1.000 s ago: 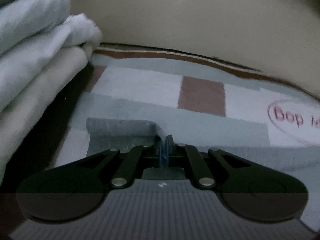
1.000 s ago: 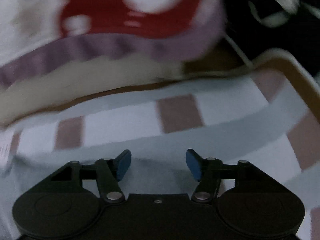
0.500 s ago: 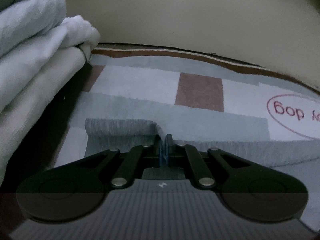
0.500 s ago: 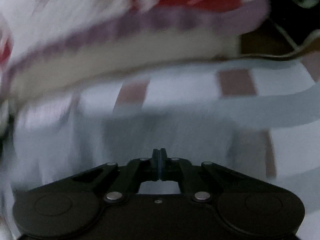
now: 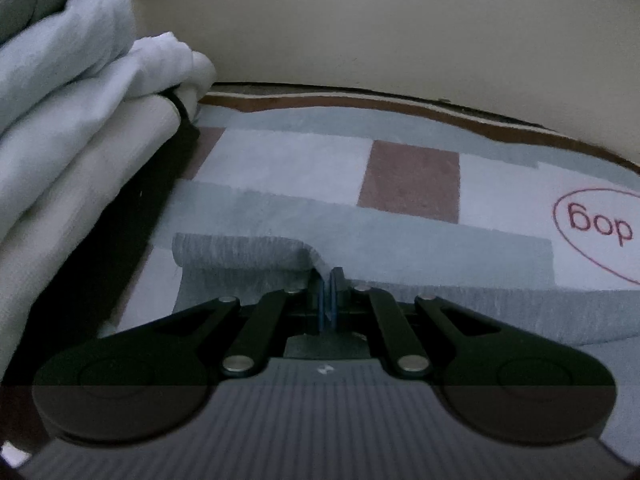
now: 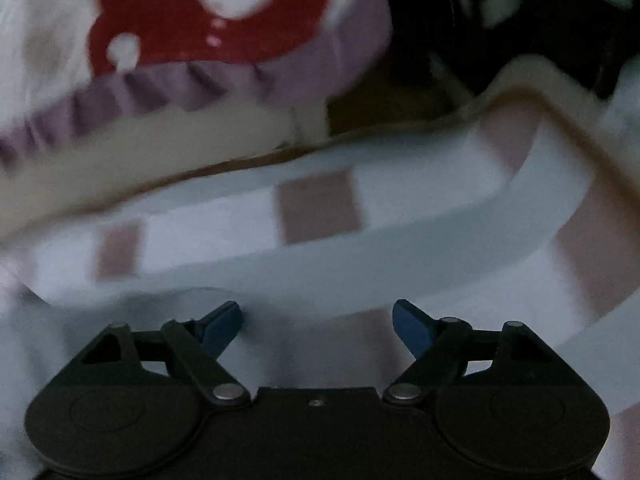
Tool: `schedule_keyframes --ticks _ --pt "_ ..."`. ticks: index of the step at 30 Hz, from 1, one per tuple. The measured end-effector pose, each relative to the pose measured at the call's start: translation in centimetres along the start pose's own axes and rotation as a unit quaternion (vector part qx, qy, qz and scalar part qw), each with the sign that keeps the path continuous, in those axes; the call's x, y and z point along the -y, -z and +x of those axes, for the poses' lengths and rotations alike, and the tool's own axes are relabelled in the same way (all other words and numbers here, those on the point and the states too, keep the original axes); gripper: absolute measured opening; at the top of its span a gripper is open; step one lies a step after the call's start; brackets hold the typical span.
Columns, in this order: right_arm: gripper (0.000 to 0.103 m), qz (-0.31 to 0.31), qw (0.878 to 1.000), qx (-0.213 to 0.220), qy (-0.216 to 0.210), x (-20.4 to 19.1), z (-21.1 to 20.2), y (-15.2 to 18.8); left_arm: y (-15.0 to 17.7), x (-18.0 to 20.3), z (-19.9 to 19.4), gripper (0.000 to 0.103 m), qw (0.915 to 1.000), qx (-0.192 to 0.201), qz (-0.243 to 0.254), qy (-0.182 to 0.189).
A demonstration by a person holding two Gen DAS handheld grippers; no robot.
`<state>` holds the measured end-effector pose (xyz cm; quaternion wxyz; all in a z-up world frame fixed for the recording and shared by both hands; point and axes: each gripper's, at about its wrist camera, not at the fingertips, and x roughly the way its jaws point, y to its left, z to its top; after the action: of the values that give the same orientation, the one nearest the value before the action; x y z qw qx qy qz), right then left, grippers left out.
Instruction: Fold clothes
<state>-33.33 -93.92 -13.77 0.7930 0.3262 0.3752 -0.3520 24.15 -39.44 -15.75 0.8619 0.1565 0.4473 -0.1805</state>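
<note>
A grey knit garment [image 5: 248, 264] lies on a checked blanket [image 5: 288, 164] of pale grey, white and brown squares. In the left wrist view my left gripper [image 5: 330, 296] is shut on a raised fold of that grey garment, and the cloth peaks up at the blue pads. In the blurred right wrist view my right gripper [image 6: 318, 322] hangs just above the checked blanket [image 6: 320, 264]. Its jaws are opening and stand wide, and nothing sits between its blue fingertips [image 6: 224, 322].
A stack of folded white and beige cloth [image 5: 80, 120] rises at the left of the left wrist view. A beige cushion wall [image 5: 380, 28] runs along the back. A red, white and lilac ruffled pillow [image 6: 192, 40] lies beyond the right gripper, with dark clutter [image 6: 540, 12] at top right.
The right gripper was open, snapped shut half a second ago while sweeping sideways, and now stands wide open again. The left gripper keeps its hold and has barely moved.
</note>
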Motion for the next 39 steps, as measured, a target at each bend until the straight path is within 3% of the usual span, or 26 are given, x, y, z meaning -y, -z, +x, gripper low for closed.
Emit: schedule_keyframes --ticks 3,5,7,9,10,11,13,14,16,19,20,24,29,32,33,34,36,37,39 --pt "0.088 0.026 0.998 0.012 -0.054 0.1 0.5 1.0 0.0 -0.4 -0.2 0.003 0.9999 -0.007 -0.011 0.008" --pt "0.089 -0.029 0.998 0.006 -0.057 -1.2 1.1 1.4 -0.1 -0.3 -0.2 0.003 0.9999 -0.013 -0.006 0.008" --pt "0.089 -0.100 0.995 0.000 -0.032 -2.5 1.7 2.3 -0.1 0.0 -0.2 0.003 0.9999 -0.013 0.003 0.003" --pt "0.074 -0.195 0.980 0.002 0.024 -4.5 2.4 3.6 0.1 0.3 -0.2 0.003 0.9999 -0.008 0.010 -0.003" --pt "0.053 -0.232 0.971 0.006 0.049 -5.4 2.6 4.2 0.2 0.4 -0.2 0.003 0.9999 -0.005 0.013 -0.007" --pt "0.019 -0.225 0.973 0.019 0.058 -5.8 1.9 4.0 0.2 0.5 -0.2 0.003 0.9998 -0.003 0.015 -0.010" --pt "0.007 -0.179 0.980 0.068 0.058 -6.4 -1.0 3.8 0.4 0.7 -0.4 0.003 0.9997 0.003 0.020 -0.013" --pt "0.007 -0.156 0.981 0.100 0.056 -6.9 -3.0 3.9 0.5 0.7 -0.5 0.003 0.9996 0.005 0.023 -0.013" --pt "0.006 -0.198 0.962 0.162 0.093 -9.0 -6.9 5.1 0.6 0.5 -0.7 0.003 0.9996 0.009 0.026 -0.009" --pt "0.004 -0.256 0.930 0.208 0.162 -9.7 -9.1 5.4 0.4 -0.1 -1.1 0.003 0.9998 0.013 0.015 0.003" --pt "0.004 -0.272 0.919 0.220 0.183 -9.8 -9.7 5.4 0.3 -0.3 -1.2 0.003 0.9998 0.016 0.007 0.007" --pt "0.003 -0.277 0.908 0.210 0.232 -9.1 -8.3 4.4 0.0 0.2 -1.4 0.003 0.9994 0.028 0.017 0.010" --pt "0.004 -0.245 0.923 0.158 0.251 -8.1 -2.5 3.5 -0.7 0.6 -0.3 0.003 0.9995 0.022 0.022 0.005" --pt "0.006 -0.213 0.924 0.117 0.294 -7.8 0.6 3.2 -1.3 -0.4 -0.7 0.007 0.9992 0.030 0.008 0.026" --pt "0.019 -0.194 0.927 0.107 0.303 -7.5 1.0 2.9 -1.6 -0.7 -1.0 0.008 0.9989 0.033 0.003 0.034" --pt "0.030 -0.171 0.930 0.105 0.309 -7.4 0.7 2.6 -1.8 -1.1 -1.2 0.008 0.9984 0.036 -0.002 0.042" --pt "0.033 -0.128 0.932 0.114 0.319 -7.9 -0.7 2.1 -2.2 -1.9 -1.8 0.009 0.9971 0.043 -0.013 0.061" --pt "0.038 -0.121 0.938 0.125 0.299 -9.0 -2.0 2.3 -2.2 -2.6 -2.5 0.010 0.9956 0.048 -0.023 0.077" --pt "0.039 -0.109 0.948 0.149 0.261 -11.2 -4.7 2.6 -2.2 -4.1 -4.0 0.015 0.9908 0.057 -0.046 0.113"
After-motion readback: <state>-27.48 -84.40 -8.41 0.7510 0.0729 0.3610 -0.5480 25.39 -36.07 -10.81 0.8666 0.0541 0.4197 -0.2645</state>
